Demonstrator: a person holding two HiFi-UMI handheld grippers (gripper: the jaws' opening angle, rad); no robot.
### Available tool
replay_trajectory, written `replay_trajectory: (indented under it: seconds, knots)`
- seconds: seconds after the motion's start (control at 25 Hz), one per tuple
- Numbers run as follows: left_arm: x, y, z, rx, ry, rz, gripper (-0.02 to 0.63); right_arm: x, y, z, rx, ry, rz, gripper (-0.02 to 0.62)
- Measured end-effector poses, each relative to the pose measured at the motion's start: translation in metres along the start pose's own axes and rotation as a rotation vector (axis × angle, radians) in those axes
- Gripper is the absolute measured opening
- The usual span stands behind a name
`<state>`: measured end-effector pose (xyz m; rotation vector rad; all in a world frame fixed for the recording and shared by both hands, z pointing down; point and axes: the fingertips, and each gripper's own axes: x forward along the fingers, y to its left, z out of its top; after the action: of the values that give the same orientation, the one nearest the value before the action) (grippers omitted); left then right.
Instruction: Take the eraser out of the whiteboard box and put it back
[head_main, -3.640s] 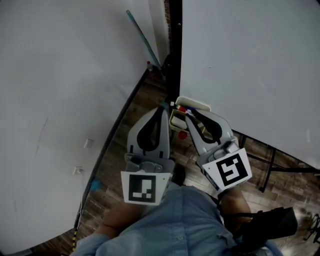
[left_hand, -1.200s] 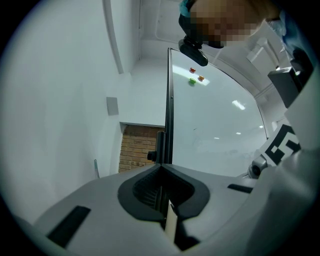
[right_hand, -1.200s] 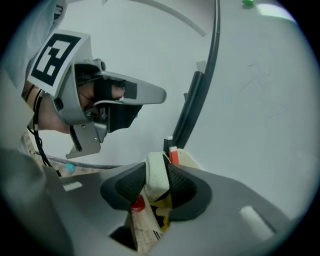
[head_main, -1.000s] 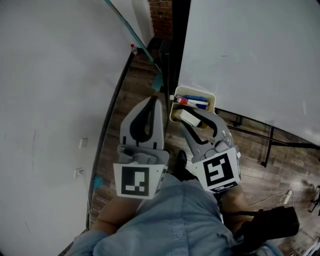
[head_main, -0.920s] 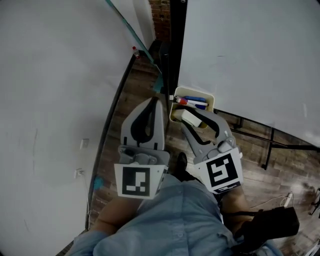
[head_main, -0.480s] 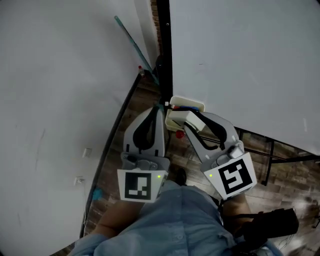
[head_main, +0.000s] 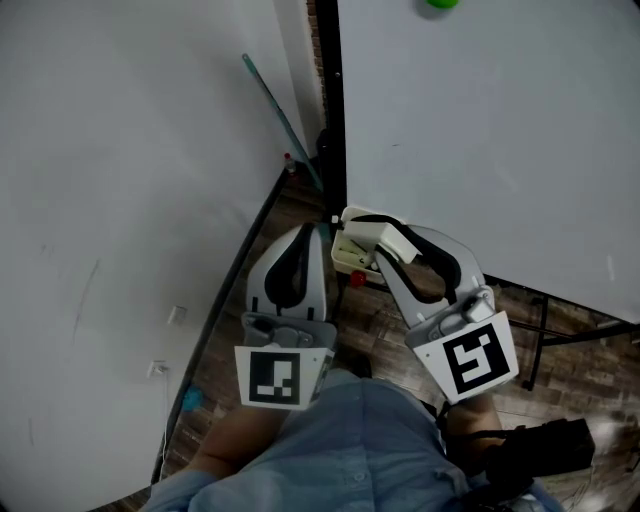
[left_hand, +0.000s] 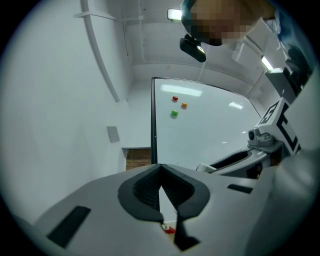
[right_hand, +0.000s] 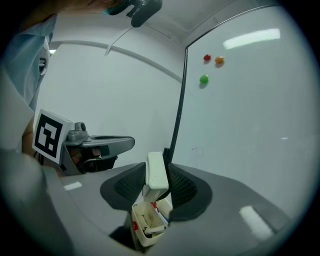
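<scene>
Eraser (right_hand: 156, 170), white block, likely light and fairly stiff, best gripped across its flat sides: sits clamped so in right gripper (head_main: 388, 243) just above whiteboard box (right_hand: 147, 227); left gripper (left_hand: 160, 172) closed, empty.

The right gripper (right_hand: 158, 175) has its jaws closed on the eraser (right_hand: 156, 169). The eraser is white, stands upright, and its top rises above the jaws. Directly below it is the box (right_hand: 144, 238), cream in colour and open at the top. Markers (right_hand: 158, 209) lie inside, and a red dot (right_hand: 134, 226) is on its side. Whether the eraser's lower end touches the box, I cannot tell. On the right is the whiteboard (right_hand: 250, 130) with a black edge, and three magnets (right_hand: 203, 79) sit on it: red, orange, green. On the left, the left gripper (right_hand: 131, 142), with its cube (right_hand: 47, 135), points toward the board. A blue sleeve (right_hand: 27, 60) is at the upper left.
</scene>
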<state>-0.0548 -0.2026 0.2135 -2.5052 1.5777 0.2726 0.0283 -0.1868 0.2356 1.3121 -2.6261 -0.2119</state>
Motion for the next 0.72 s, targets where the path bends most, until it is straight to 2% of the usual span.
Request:
replay_trajectory:
  seconds: [0.72]
  knots:
    - [0.005,0.002,-0.009,-0.021,0.022,-0.001,0.005,0.007,-0.006,-0.011,0.009,0.033,0.003,0.137]
